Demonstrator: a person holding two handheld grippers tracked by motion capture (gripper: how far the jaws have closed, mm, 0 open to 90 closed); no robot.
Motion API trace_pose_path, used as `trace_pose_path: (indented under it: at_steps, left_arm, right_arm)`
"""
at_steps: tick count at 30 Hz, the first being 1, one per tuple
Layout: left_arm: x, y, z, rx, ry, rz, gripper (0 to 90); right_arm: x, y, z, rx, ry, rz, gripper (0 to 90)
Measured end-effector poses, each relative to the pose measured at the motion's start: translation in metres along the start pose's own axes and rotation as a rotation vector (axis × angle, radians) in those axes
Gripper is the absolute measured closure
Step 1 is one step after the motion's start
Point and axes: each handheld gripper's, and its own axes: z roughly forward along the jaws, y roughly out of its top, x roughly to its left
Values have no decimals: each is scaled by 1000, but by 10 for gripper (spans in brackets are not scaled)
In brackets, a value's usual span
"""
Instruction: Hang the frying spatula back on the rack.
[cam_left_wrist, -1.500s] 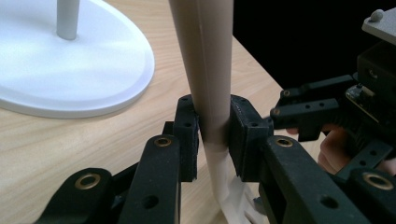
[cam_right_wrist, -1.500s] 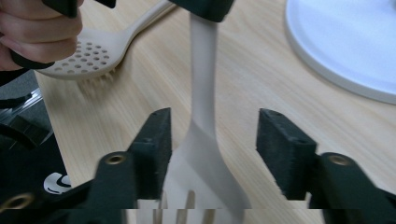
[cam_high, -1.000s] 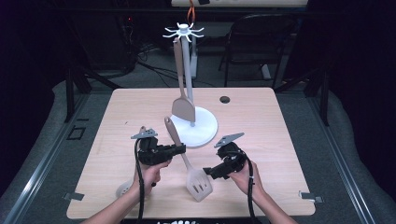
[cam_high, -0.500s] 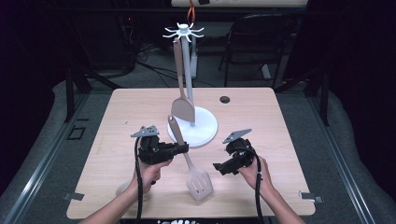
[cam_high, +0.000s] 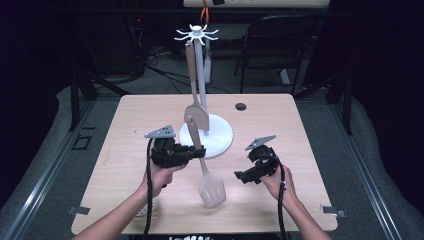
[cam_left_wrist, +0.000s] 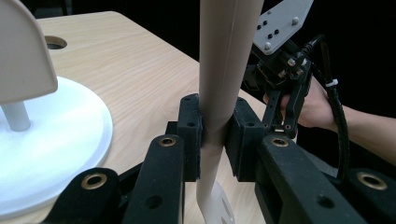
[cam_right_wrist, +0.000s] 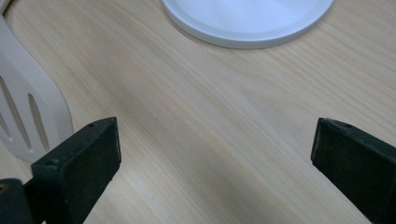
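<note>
The slotted spatula (cam_high: 207, 175) is clamped by its handle in the left hand-held gripper (cam_left_wrist: 215, 135), blade down near the table's (cam_high: 310, 130) front edge; the right hand-held gripper (cam_right_wrist: 215, 154) is held wide, empty; another spatula (cam_high: 194, 100) is hung on the rack (cam_high: 205, 90).

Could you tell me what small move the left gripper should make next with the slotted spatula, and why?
Probably lift it higher toward the rack's hooks. The left gripper is shut on the slotted spatula's handle, its blade near the table, and the right gripper stands open and apart.
</note>
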Motion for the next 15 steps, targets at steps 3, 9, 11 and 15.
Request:
trace_pose_path:
  at_steps: [3, 9, 11, 15]
  left_arm:
    - [2, 7, 3, 12, 5, 9, 770]
    - [9, 17, 7, 13, 5, 13, 770]
    - [11, 19, 7, 17, 8, 20, 770]
    - [15, 26, 7, 23, 19, 35, 770]
  right_arm:
    - [-3, -1, -1, -3, -7, 9, 12]
    - [-6, -1, -2, -6, -17, 9, 3]
    - [-6, -1, -2, -1, -22, 1, 1]
    - [-6, -1, -1, 1, -27, -2, 0]
